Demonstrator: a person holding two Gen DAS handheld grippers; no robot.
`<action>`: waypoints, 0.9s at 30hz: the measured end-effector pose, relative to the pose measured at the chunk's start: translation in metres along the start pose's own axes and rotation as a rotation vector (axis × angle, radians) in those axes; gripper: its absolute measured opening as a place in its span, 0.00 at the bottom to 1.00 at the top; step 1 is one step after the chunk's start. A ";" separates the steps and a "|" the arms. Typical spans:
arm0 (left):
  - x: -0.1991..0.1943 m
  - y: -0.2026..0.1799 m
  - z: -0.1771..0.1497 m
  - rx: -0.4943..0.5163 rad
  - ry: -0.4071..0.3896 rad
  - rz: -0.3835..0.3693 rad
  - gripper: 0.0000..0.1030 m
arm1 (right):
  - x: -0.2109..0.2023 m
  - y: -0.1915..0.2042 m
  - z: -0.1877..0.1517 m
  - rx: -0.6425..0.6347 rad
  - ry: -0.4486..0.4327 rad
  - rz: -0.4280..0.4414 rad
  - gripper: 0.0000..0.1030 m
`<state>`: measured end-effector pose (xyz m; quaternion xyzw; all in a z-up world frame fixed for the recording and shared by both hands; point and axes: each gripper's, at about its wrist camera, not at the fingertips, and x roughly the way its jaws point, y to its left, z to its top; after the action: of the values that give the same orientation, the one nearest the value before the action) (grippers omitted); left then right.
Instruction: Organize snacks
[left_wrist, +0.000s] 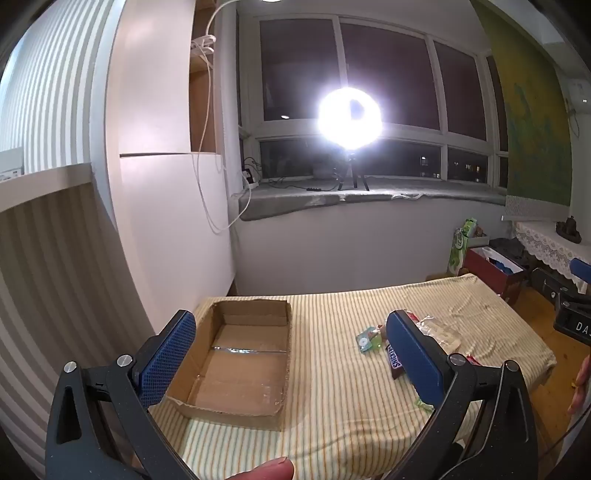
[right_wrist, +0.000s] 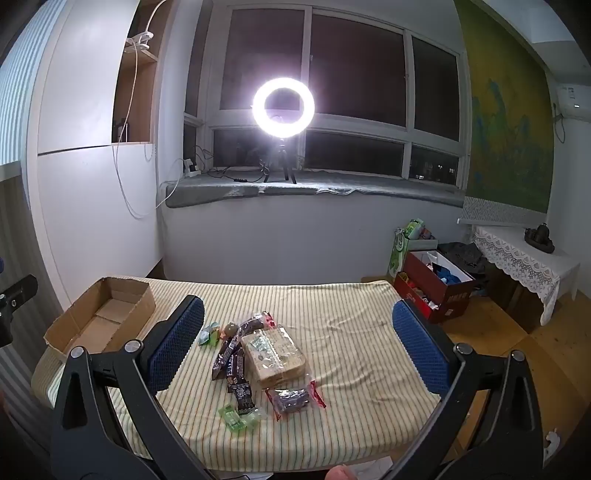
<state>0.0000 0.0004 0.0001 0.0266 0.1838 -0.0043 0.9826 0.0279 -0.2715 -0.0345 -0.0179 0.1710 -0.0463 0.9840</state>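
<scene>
A low table under a striped cloth (right_wrist: 351, 332) carries a heap of snacks. In the heap are a clear-wrapped biscuit pack (right_wrist: 275, 352), dark chocolate bars (right_wrist: 232, 363), a red-edged packet (right_wrist: 293, 398) and a green candy (right_wrist: 236, 415). An empty cardboard box (right_wrist: 107, 325) lies at the table's left end. My right gripper (right_wrist: 298, 304) hovers open above the heap and touches nothing. My left gripper (left_wrist: 291, 321) is open too, over the box (left_wrist: 240, 380). Past its right finger I see a Snickers bar (left_wrist: 393, 360) and a small green packet (left_wrist: 367, 339).
A lit ring light on a tripod (right_wrist: 283, 107) stands on the window sill behind the table. A white cabinet (right_wrist: 92, 206) rises at the left. On the wooden floor at the right are a red box (right_wrist: 432, 291) and a lace-covered side table (right_wrist: 524, 258).
</scene>
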 end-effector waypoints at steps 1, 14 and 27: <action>0.000 0.000 0.000 -0.001 0.000 0.000 0.99 | 0.000 0.000 0.000 0.001 -0.001 0.000 1.00; -0.001 0.001 0.000 -0.003 0.000 0.000 0.99 | -0.001 0.000 -0.001 -0.001 0.000 -0.001 1.00; -0.001 0.000 0.000 -0.003 -0.001 -0.001 0.99 | -0.003 -0.001 -0.004 0.004 0.000 -0.005 1.00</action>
<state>-0.0009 0.0009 0.0002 0.0253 0.1835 -0.0043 0.9827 0.0237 -0.2725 -0.0369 -0.0163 0.1707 -0.0490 0.9840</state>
